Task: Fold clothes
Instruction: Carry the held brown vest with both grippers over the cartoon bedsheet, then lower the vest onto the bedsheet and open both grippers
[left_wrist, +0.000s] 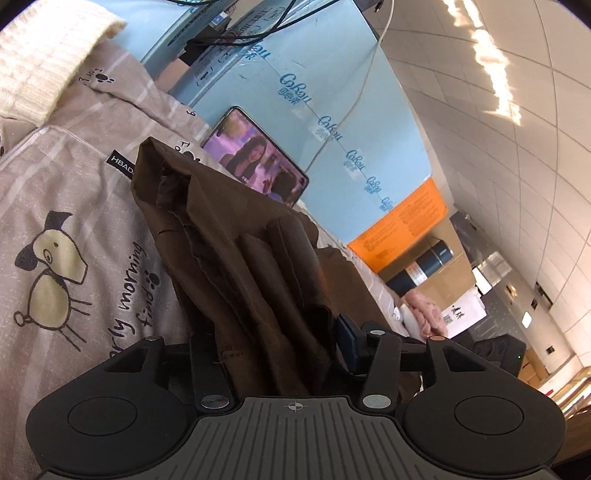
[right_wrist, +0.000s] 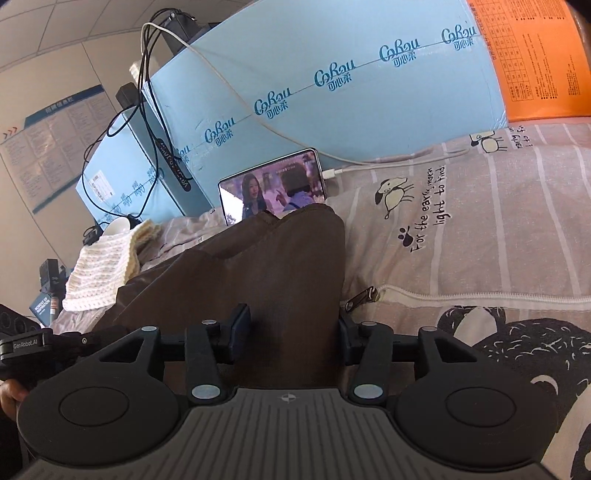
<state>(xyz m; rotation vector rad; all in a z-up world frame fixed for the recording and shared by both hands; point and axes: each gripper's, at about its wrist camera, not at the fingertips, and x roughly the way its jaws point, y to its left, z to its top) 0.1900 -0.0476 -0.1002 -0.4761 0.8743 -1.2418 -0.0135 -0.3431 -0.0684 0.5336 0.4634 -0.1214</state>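
A brown garment (left_wrist: 236, 258) hangs bunched and pleated between the jaws of my left gripper (left_wrist: 273, 347), which is shut on it above the beige cartoon-dog bedsheet (left_wrist: 74, 206). In the right wrist view the same brown garment (right_wrist: 266, 273) runs as a smooth band through my right gripper (right_wrist: 291, 332), whose jaws clamp its edge. The garment hides the left finger of the left gripper. The left gripper's black body (right_wrist: 22, 347) shows at the left edge of the right wrist view.
A phone (right_wrist: 271, 184) playing video leans against light blue Cobou boxes (right_wrist: 332, 74), with a white charging cable (right_wrist: 388, 162). A cream knitted garment (right_wrist: 107, 266) lies to the left. An orange sheet (right_wrist: 535, 59), a dark bottle (left_wrist: 421, 269) and a pink cloth (left_wrist: 424, 310) are nearby.
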